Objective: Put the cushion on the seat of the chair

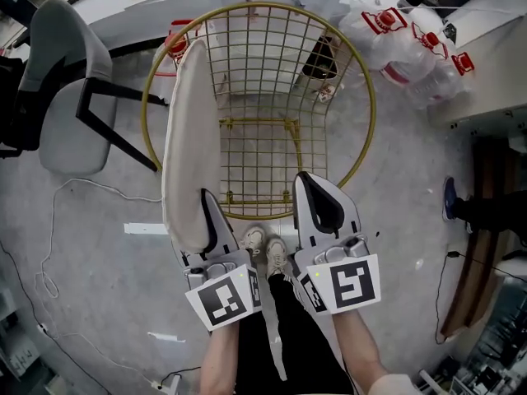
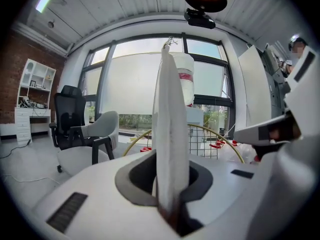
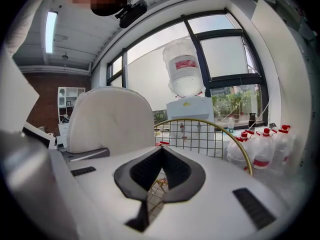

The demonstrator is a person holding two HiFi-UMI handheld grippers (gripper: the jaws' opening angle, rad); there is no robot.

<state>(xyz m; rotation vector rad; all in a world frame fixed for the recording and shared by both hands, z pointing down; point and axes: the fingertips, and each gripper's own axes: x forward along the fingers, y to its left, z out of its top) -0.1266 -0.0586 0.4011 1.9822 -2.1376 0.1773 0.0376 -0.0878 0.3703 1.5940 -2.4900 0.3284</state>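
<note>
The cream cushion (image 1: pixel 188 138) stands on edge over the left side of the gold wire chair (image 1: pixel 362 81). My left gripper (image 1: pixel 206 197) is shut on its near lower rim. In the left gripper view the cushion (image 2: pixel 170 124) rises as a thin vertical slab out of the left gripper (image 2: pixel 170 181), with the chair's gold rim (image 2: pixel 235 148) behind it. My right gripper (image 1: pixel 303 179) hovers at the chair's front edge, shut and empty. In the right gripper view its tips (image 3: pixel 161 151) meet, the cushion (image 3: pixel 110 119) is at the left, and the chair's wire back (image 3: pixel 210 136) lies ahead.
A grey armchair (image 1: pixel 62 81) stands at the left, and several water jugs with red caps (image 1: pixel 412 48) lie at the back right. A cable (image 1: pixel 49 245) loops on the floor. My shoes (image 1: pixel 265 249) are just before the chair. A water dispenser (image 3: pixel 185 74) is behind the chair.
</note>
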